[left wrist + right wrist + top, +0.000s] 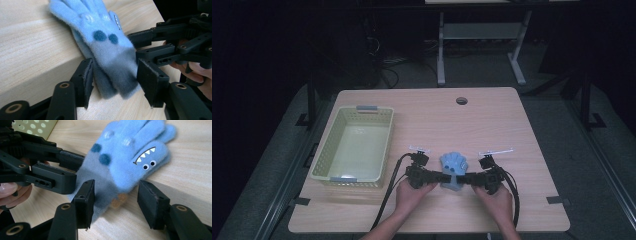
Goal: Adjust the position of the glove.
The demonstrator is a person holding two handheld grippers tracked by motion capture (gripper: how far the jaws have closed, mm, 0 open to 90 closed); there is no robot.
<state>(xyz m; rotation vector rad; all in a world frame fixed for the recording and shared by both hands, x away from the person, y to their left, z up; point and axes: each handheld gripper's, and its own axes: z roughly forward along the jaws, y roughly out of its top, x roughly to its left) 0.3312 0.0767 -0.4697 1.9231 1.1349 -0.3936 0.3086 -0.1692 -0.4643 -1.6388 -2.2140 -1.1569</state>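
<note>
Jaws of both grippers stand part-open around the cuff end of the blue glove (454, 170), which lies on the table (492, 120) between them; the left gripper (113, 81) straddles it from one side, the right gripper (116, 202) from the other, and neither looks clamped yet. Judged step: taking hold. Next, each needs to pinch the fabric firmly before lifting. Left of them, the yellow basket (323, 150) appears empty.

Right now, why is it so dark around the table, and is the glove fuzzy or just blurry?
High view: light falls on the table, the room behind stays dark. Left gripper view: the glove looks sharp, its nap truly fuzzy. Right gripper view: a shadow runs beside the glove.
</note>
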